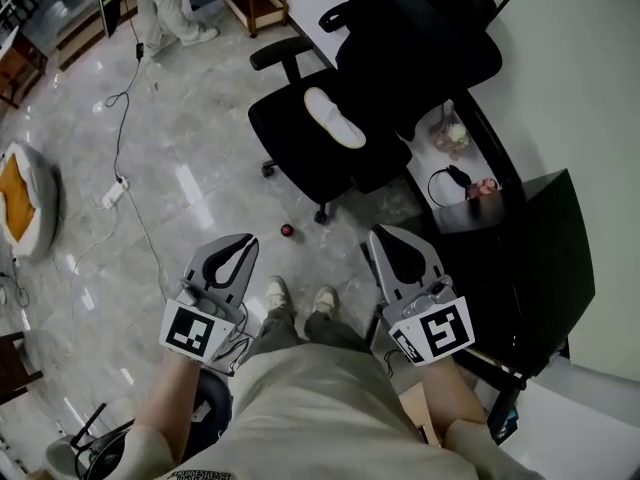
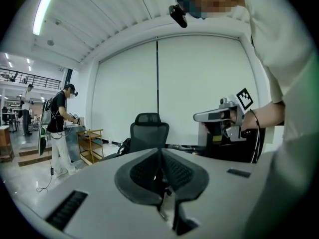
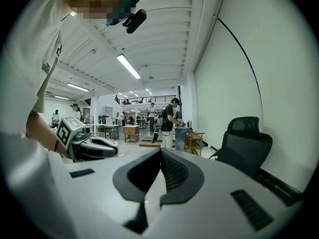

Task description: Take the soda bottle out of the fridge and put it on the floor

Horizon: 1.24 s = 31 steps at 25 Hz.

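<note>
- The left claw (image 2: pixel 160 151) is held shut: its two ribbed pads meet at the tips and nothing is caught between them.
- The right claw (image 3: pixel 160 151) is closed in the same way, tips touching and nothing gripped.
- In the head view both claws are held side by side at waist height, one in each hand, marker cubes towards the body and tips pointing forward. They are kept apart, with the person's shoes (image 1: pixel 276 293) seen between them on the floor (image 1: pixel 180 168).
- The soda bottle is not made out in any view.
- A black cabinet (image 1: pixel 540 258) is seen just to the right of the right claw; whether it is the fridge cannot be told.
- Beyond the cabinet, a dark bench (image 1: pixel 455 213) is set along the wall, with a few small items lying on it.
- A black office chair (image 1: pixel 330 138) is placed ahead of the claws, with a white oblong pad (image 1: pixel 335 118) laid on its seat.
- A small red ball (image 1: pixel 287 230) is seen on the floor between the chair base and the left claw.
- Further left, a white power strip (image 1: pixel 113 194) with its cable and a round orange-and-white cushion (image 1: pixel 20 203) are found.
</note>
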Motion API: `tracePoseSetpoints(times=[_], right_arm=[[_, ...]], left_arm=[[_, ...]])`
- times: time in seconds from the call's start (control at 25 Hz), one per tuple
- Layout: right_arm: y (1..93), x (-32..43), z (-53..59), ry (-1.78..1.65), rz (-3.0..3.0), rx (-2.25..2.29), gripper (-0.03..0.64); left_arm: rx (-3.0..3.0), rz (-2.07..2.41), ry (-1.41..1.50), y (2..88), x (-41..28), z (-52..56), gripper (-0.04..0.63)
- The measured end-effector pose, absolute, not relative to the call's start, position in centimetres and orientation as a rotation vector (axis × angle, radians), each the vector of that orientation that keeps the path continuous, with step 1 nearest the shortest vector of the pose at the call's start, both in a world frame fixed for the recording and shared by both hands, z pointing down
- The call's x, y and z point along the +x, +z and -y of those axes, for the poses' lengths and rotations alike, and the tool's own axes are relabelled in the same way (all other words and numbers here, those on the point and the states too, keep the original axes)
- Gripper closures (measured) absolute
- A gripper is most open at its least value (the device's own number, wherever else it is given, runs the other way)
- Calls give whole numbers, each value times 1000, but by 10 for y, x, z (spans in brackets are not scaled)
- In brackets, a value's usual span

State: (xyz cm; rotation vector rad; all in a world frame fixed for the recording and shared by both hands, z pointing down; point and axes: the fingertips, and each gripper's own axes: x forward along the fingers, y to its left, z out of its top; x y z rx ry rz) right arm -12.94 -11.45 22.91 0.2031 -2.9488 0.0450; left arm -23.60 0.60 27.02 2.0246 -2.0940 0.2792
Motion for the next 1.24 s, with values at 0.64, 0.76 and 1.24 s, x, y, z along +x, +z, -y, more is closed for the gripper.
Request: tracePoseSetpoints(times=[0.64, 0.76, 1.24], right_arm=[[191, -135, 84, -124, 2972, 148, 620], [193, -136, 82, -120, 2970, 141, 620], [197, -140, 83, -123, 2967, 115, 620]], left_arm=[[2073, 2106, 259, 230, -226, -7, 584], [2072, 2109, 266, 228, -228, -8, 584], [2059, 2127, 290, 227, -231, -8, 584]])
